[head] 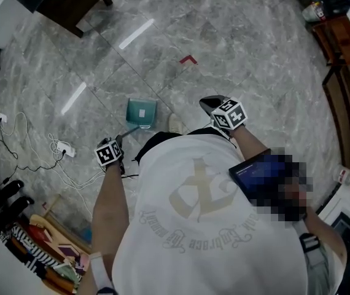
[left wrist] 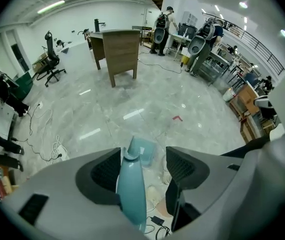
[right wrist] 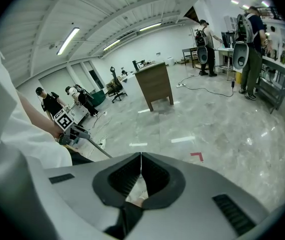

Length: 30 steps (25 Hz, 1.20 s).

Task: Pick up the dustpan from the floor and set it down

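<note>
From the head view, one teal dustpan (head: 141, 113) lies with its pan on the grey marble floor (head: 236, 35), just ahead of the person's feet. Its handle slants back to the left gripper (head: 110, 152). The right gripper (head: 227, 114) hangs well apart on the other side and touches nothing. One red corner mark (head: 188, 59) is stuck to the tiles beyond the pan, and two bright light streaks shine on them. One power strip (head: 64, 147) with white cables lies to the left.

In the left gripper view, the left gripper (left wrist: 143, 166) has its two jaws spread wide. The single dustpan (left wrist: 131, 189) handle runs up between them, close against the left-hand pad, with a clear gap to the other pad. One wooden desk (left wrist: 121, 49) stands beyond, one office chair (left wrist: 50, 59) is to its left, and two people wearing backpacks are at the benches behind it.

In the right gripper view, the right gripper (right wrist: 140, 171) has its two jaws pressed together with nothing between them. The same desk (right wrist: 155, 84) and red corner mark (right wrist: 197, 156) show beyond it.
</note>
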### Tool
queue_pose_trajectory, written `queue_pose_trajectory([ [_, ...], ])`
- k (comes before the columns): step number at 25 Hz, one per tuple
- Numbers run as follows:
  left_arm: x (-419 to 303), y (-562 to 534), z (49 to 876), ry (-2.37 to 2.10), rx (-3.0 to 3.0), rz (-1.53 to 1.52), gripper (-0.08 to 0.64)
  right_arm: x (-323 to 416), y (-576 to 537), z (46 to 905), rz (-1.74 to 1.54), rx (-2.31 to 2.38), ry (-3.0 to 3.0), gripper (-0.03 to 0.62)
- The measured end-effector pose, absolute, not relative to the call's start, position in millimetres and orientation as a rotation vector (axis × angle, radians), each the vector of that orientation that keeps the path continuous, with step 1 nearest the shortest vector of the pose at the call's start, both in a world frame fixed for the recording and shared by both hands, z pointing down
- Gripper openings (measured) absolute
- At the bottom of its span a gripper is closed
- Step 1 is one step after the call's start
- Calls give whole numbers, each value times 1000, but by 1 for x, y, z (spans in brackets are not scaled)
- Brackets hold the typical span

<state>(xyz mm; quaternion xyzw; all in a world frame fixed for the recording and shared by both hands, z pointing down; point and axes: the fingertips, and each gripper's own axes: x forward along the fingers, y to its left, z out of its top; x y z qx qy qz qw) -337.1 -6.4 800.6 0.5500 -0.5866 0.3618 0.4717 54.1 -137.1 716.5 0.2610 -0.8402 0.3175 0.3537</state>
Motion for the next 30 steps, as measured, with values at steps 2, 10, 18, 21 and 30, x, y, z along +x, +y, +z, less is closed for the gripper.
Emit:
queue_pose_trajectory([
  [2, -333, -12, 791, -1438, 1387, 892, 288, 53, -137, 716, 826, 673, -2176, 18],
  [10, -334, -14, 748, -1533, 1461, 823, 291, 35, -135, 713, 828, 627, -2222, 18],
  [18, -337, 16, 700, -1650, 1459, 717, 291, -2, -131, 705, 784, 502, -2287, 18],
  [21, -320, 35, 692, -1663, 1446, 632, 288, -7, -123, 700, 754, 433, -2294, 18],
  [30, -293, 72, 650, -1737, 1481, 445, 124, -56, -93, 666, 632, 226, -2390, 18],
])
